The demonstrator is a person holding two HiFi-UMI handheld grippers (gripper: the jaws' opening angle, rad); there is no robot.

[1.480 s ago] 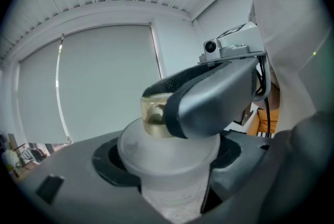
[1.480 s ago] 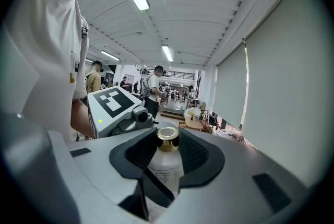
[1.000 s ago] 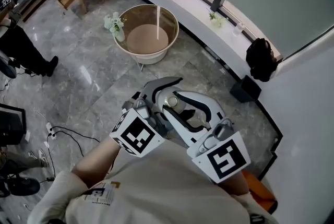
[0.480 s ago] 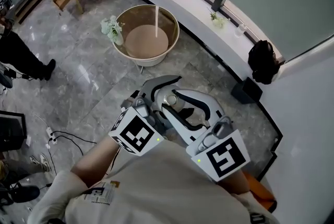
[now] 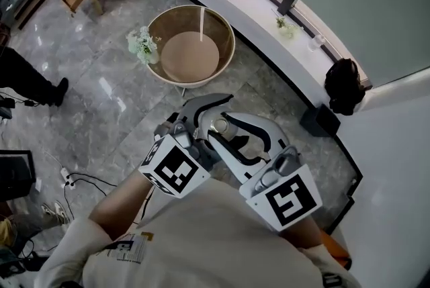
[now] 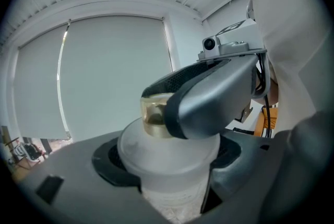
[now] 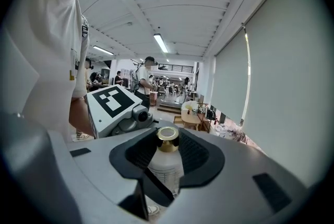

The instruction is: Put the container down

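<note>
A small frosted white container (image 5: 222, 127) with a gold cap (image 6: 153, 116) is held in the air close to the person's chest, above the marble floor. My left gripper (image 5: 212, 119) is shut on the container's (image 6: 167, 163) body, which fills the gap between its dark jaws. My right gripper (image 5: 227, 131) comes in from the other side. One of its grey fingers (image 6: 219, 95) wraps over the gold cap. In the right gripper view the container (image 7: 166, 168) stands upright between my right gripper's (image 7: 168, 151) pads, its cap (image 7: 168, 139) on top.
A round tan table (image 5: 191, 46) stands on the floor ahead, with white flowers (image 5: 142, 45) beside it. A long white counter (image 5: 265, 11) curves along the wall, with a black bag (image 5: 344, 85) at its end. Cables (image 5: 75, 174) lie at the left. A person's leg (image 5: 30, 78) is at the left edge.
Both grippers keep the same hold on the container. The head view has drifted a little, and the person at the left edge has moved further out of view.
</note>
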